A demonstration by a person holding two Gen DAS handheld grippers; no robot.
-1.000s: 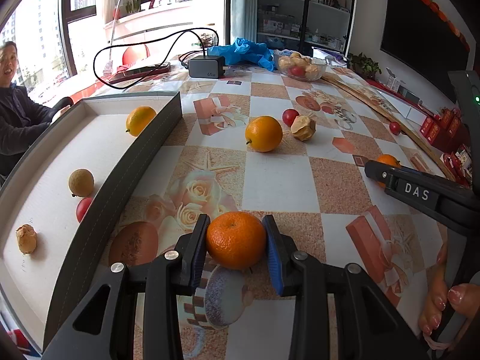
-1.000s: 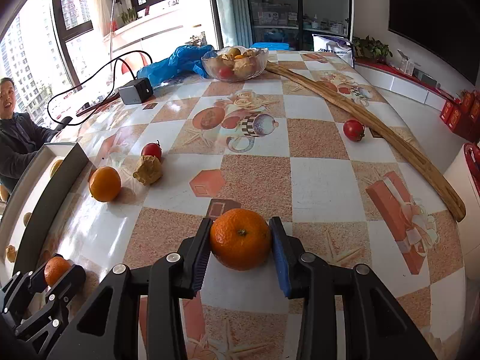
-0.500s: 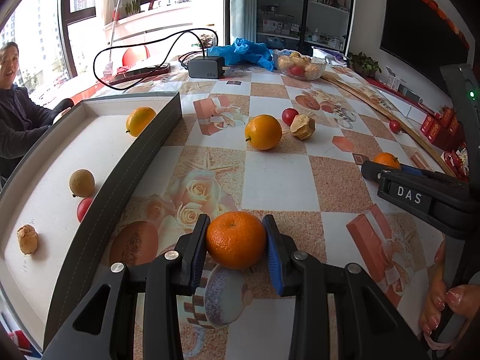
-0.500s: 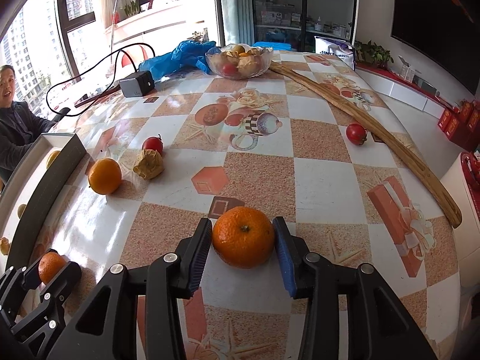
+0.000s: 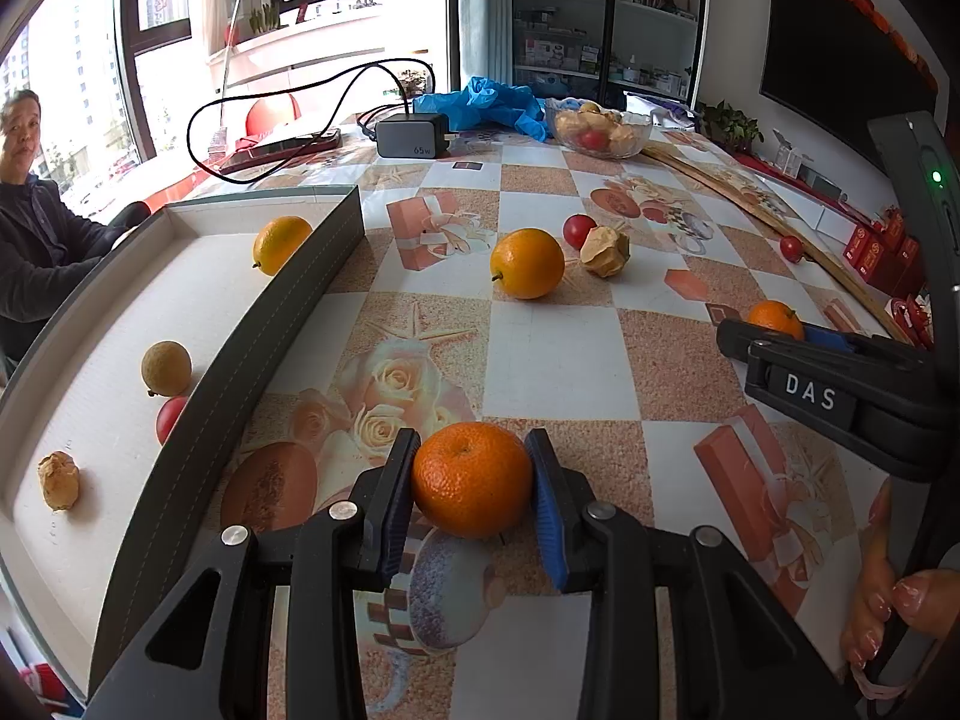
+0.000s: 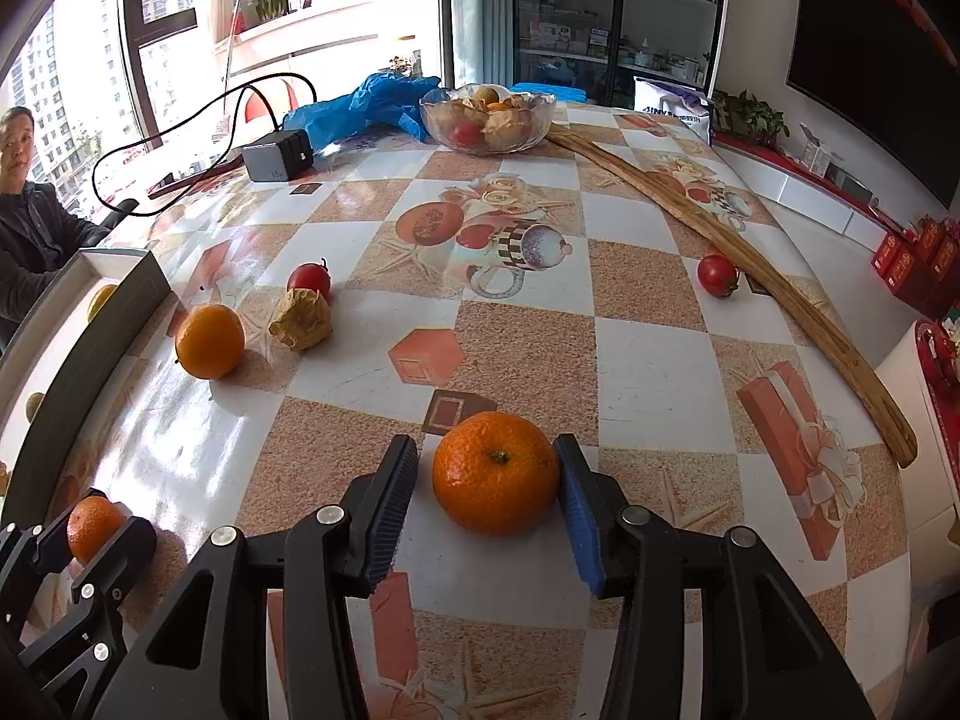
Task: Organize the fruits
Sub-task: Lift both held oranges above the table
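My left gripper [image 5: 471,483] is shut on a tangerine [image 5: 472,480] just above the tablecloth, next to the grey tray [image 5: 270,312]. The tray holds an orange [image 5: 280,243], a brown longan [image 5: 166,367], a red tomato [image 5: 170,418] and a husk fruit [image 5: 58,479]. My right gripper [image 6: 487,492] is open around a second tangerine [image 6: 495,471] that rests on the table; a gap shows at the left finger. On the table lie an orange [image 6: 209,341], a husk fruit [image 6: 300,318] and two tomatoes [image 6: 309,280] [image 6: 717,275].
A glass bowl [image 6: 487,119] of fruit stands at the back with a blue bag [image 6: 366,102], a charger [image 6: 277,154] and its cable. A long wooden stick [image 6: 744,264] lies along the right side. A person [image 6: 27,204] sits at the left.
My right gripper has opened wider around its tangerine, which now rests on the table. The left gripper still holds its tangerine in about the same place.
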